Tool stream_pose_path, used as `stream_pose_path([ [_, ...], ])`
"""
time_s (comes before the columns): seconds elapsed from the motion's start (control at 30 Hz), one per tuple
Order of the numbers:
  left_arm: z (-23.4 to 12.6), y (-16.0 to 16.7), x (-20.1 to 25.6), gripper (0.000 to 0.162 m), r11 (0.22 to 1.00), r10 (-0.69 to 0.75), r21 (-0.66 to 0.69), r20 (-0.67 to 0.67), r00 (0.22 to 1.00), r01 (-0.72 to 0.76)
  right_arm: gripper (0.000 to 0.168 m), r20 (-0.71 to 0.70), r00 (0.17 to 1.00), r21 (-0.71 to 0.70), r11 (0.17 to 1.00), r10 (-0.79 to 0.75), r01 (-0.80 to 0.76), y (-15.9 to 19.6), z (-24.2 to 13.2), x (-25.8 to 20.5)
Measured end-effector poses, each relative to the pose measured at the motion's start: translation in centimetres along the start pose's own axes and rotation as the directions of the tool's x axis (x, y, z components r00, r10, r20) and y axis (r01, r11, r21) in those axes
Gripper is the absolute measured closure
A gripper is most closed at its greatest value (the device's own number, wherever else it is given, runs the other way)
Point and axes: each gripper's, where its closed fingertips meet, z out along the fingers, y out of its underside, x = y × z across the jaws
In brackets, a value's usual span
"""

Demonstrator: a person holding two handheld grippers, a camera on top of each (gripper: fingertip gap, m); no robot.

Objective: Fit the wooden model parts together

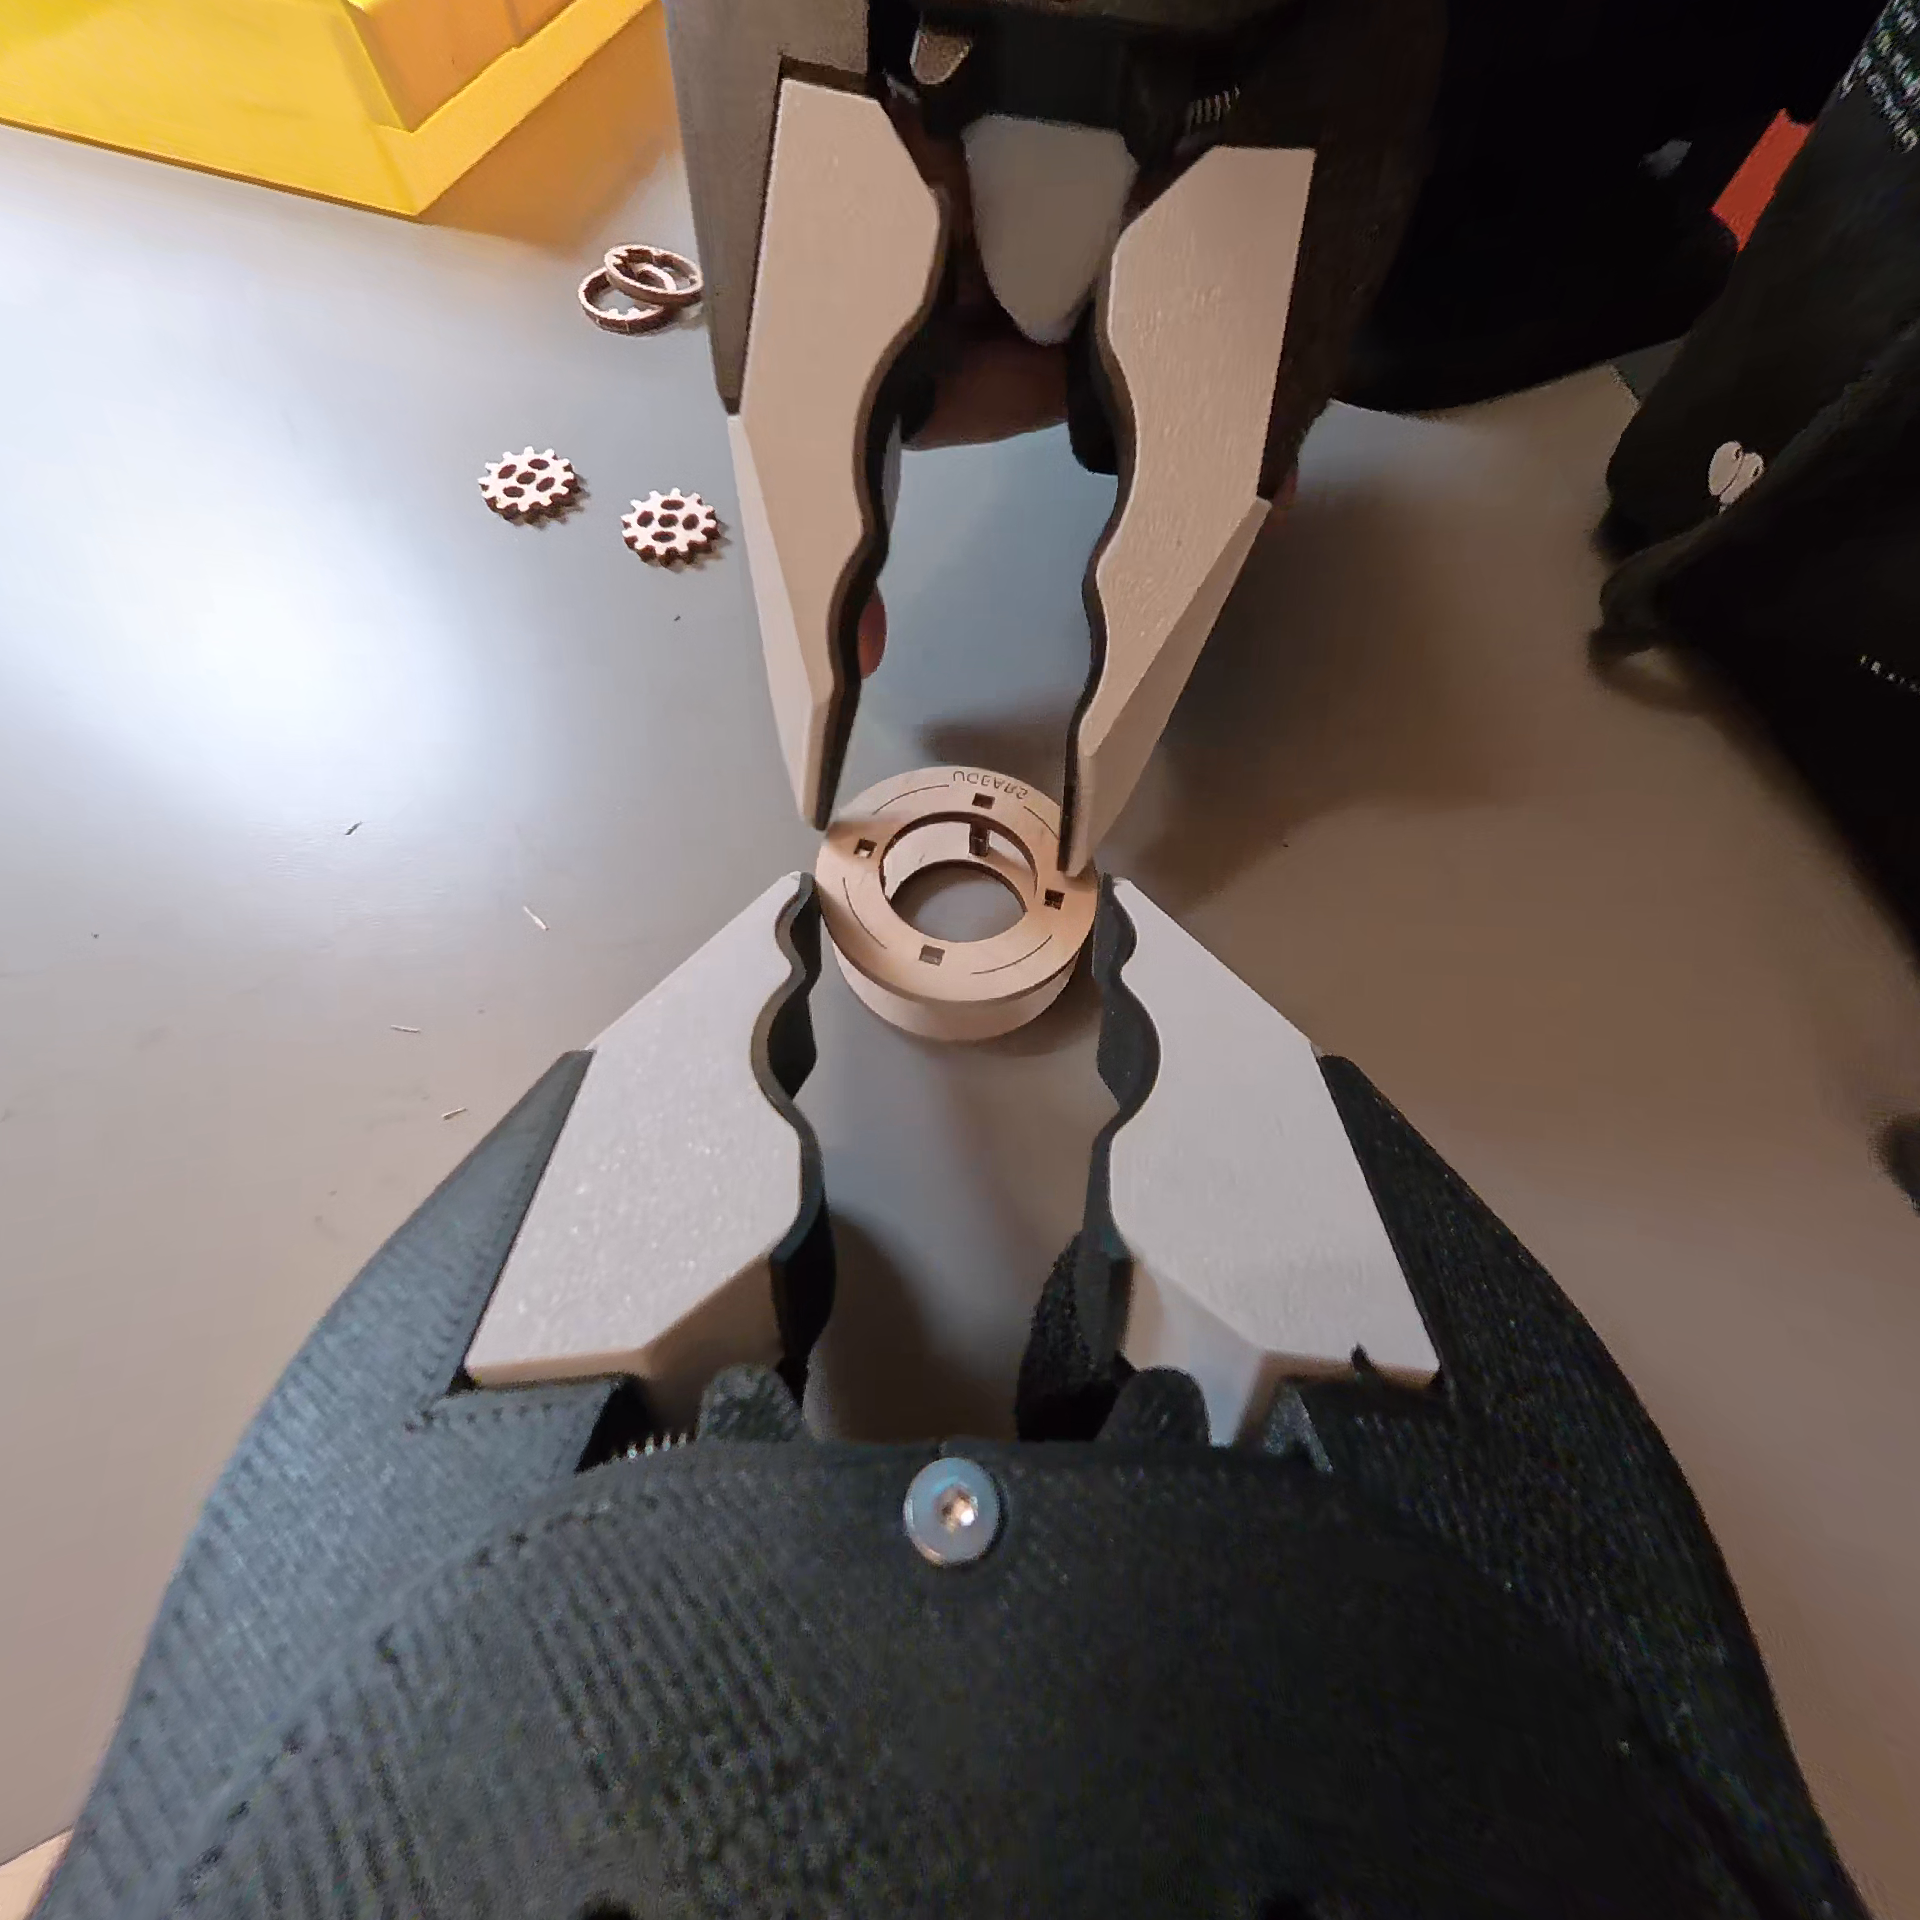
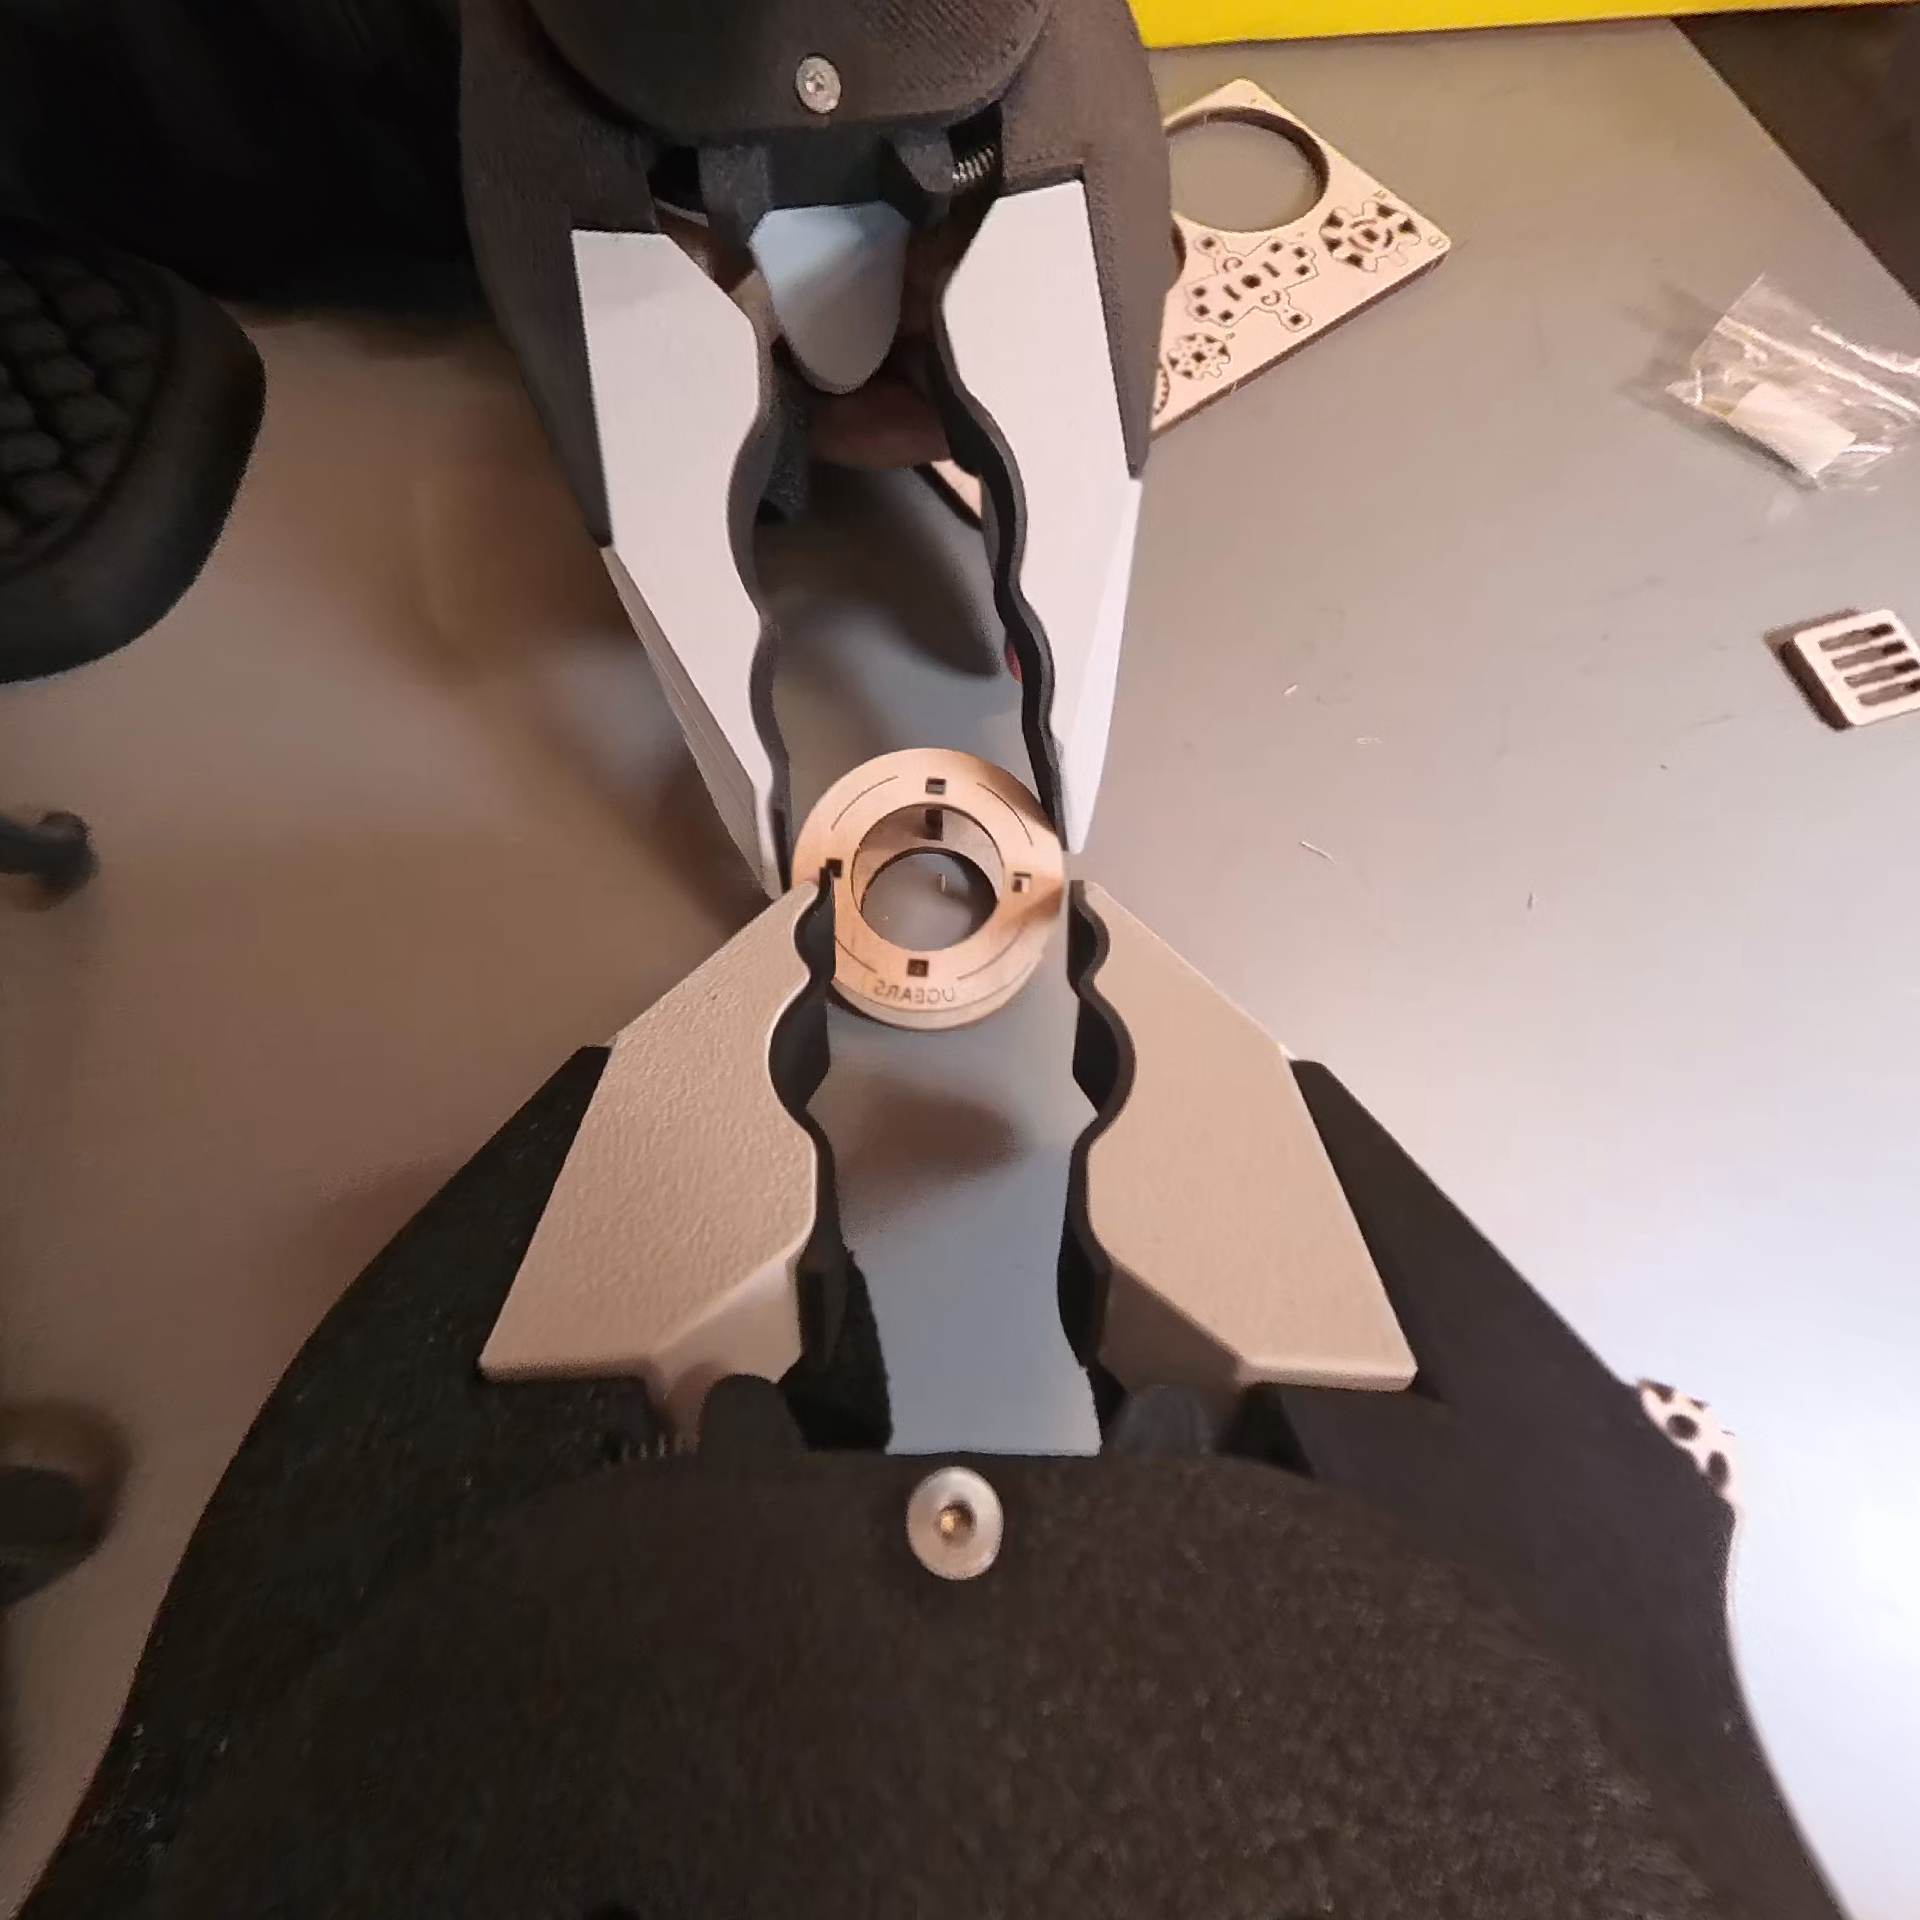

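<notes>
Flanking wooden ring (image 1: 956,914) | L hand-held gripper (image 1: 951,883) spread | R hand-held gripper (image 2: 945,894) spread, tips touching ring

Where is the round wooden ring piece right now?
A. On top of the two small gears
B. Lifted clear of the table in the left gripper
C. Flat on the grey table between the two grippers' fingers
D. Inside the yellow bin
C: the wooden ring piece lies flat on the grey table, with the left gripper and right gripper meeting around it from opposite sides.
</notes>
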Motion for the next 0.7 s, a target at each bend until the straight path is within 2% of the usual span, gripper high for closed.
stream_pose_path([
  [0.2,0.0,0.0,0.1,0.110,1.000,-0.012,-0.009,0.013,1.000,0.013,0.124,0.056,0.997,0.035,0.998,0.051,-0.053,0.3,-0.1,-0.3],
  [0.33,0.0,0.0,0.2,0.110,1.000,-0.016,-0.010,0.030,0.999,0.017,0.115,0.066,0.998,0.027,0.999,0.018,-0.019,0.3,0.1,-0.9],
  [0.53,-0.2,0.1,0.2,0.110,0.999,-0.036,0.000,0.053,0.998,0.036,0.115,0.060,0.998,0.030,1.000,-0.008,0.006,0.2,0.3,-0.8],
  [0.63,-0.5,0.1,0.2,0.099,0.999,-0.046,0.011,0.054,0.997,0.046,0.117,0.051,0.998,0.018,0.999,-0.037,0.036,0.3,0.2,-0.6],
  [0.7,-1.1,0.0,0.2,0.098,0.998,-0.060,0.024,0.052,0.997,0.058,0.117,0.056,0.998,0.020,0.999,-0.040,0.039,0.1,0.1,-0.6],
])
